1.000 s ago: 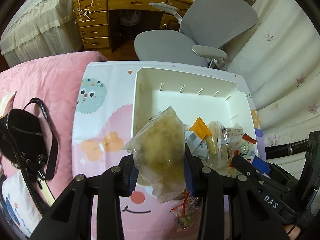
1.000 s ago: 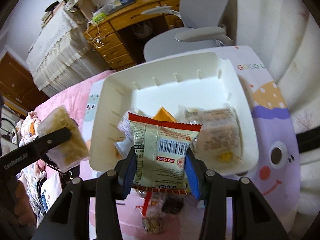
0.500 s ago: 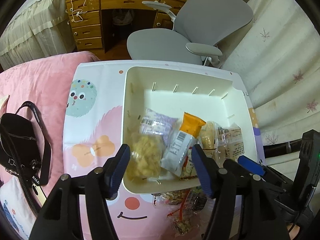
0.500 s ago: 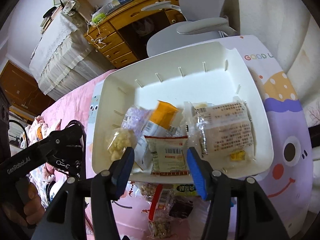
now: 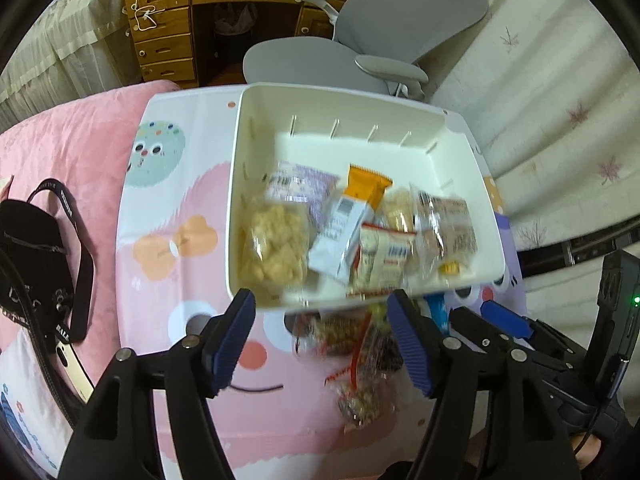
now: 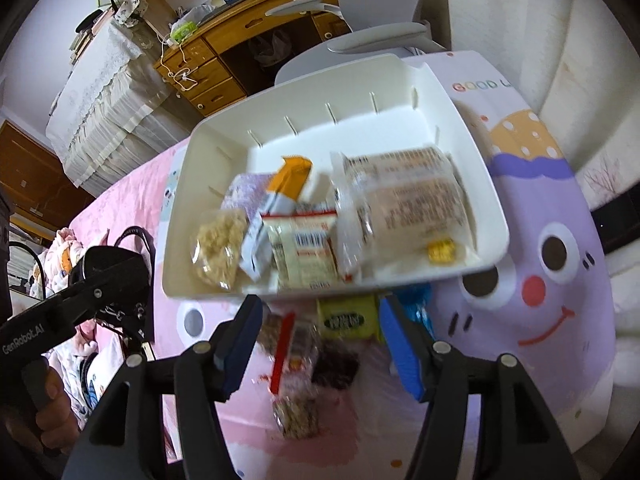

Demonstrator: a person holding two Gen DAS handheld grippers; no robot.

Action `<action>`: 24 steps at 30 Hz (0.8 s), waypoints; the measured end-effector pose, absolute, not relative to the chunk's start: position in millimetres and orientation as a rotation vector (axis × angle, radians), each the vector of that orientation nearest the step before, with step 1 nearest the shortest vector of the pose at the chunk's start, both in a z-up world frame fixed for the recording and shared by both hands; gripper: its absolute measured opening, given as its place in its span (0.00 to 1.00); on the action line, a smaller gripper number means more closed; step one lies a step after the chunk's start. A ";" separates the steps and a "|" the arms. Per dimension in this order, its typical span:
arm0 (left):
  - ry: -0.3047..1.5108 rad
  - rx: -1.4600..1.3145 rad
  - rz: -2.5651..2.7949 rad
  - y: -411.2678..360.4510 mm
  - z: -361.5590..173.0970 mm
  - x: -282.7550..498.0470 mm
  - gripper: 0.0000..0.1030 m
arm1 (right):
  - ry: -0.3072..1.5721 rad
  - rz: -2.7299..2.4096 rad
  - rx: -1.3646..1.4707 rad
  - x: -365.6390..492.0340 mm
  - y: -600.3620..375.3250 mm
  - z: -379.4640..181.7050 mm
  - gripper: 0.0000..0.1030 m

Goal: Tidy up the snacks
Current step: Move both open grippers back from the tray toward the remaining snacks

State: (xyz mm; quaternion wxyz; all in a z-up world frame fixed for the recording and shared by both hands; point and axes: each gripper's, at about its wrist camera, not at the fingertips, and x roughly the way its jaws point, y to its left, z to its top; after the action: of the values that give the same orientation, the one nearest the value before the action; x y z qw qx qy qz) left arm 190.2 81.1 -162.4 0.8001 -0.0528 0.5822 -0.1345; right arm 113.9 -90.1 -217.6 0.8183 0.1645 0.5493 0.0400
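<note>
I hold a two-finger gripper in each hand above a bed covered by a pink cartoon-print sheet (image 5: 176, 240). My left gripper (image 5: 322, 340) is spread wide and holds nothing. My right gripper (image 6: 320, 340) is likewise spread wide and holds nothing.

Just ahead of both sits a white plastic bin (image 5: 256, 120). Its near half already holds several snacks: a clear bag of pale puffed pieces (image 5: 274, 246) at the left, an orange-topped packet (image 5: 352, 216), a red-edged packet with a barcode (image 6: 304, 252), and a large clear-wrapped pastry (image 6: 408, 208) at the right. The far half of the bin is bare.

I judge the job partly done. On the sheet just in front of the bin, a small pile is still unsorted: a yellow-green packet (image 6: 348, 320), a clear bag of nuts (image 6: 296, 416), a dark packet (image 6: 336, 364), and a blue wrapper (image 6: 416, 300) partly hidden.
</note>
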 end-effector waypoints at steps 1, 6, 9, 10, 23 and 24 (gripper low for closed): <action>1.252 -0.111 -0.288 81.3 -163.4 185.2 0.67 | 1.169 0.084 0.342 108.6 -90.5 -217.1 0.60; 1.269 -0.112 -0.289 81.3 -169.0 161.2 0.68 | 1.155 0.067 0.314 84.3 -94.3 -214.6 0.63; 1.280 -0.110 -0.297 79.0 -170.9 148.7 0.68 | 1.150 0.064 0.300 69.7 -96.9 -214.4 0.63; 1.287 -0.107 -0.304 77.4 -172.4 143.4 0.68 | 1.151 0.062 0.296 65.9 -97.7 -214.7 0.63; 1.377 -0.069 -0.292 61.1 -196.6 106.3 0.73 | 1.175 0.062 0.223 19.1 -110.6 -225.2 0.73; 1.385 -0.064 -0.290 60.0 -199.2 104.8 0.73 | 1.173 0.060 0.220 16.5 -112.9 -225.9 0.74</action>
State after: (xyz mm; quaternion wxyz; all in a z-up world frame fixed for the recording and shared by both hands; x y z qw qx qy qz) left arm 104.8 60.0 -199.2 0.7594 -0.0296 0.6362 -0.1330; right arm 16.5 -112.9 -225.9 0.8268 0.1036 0.5522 0.0281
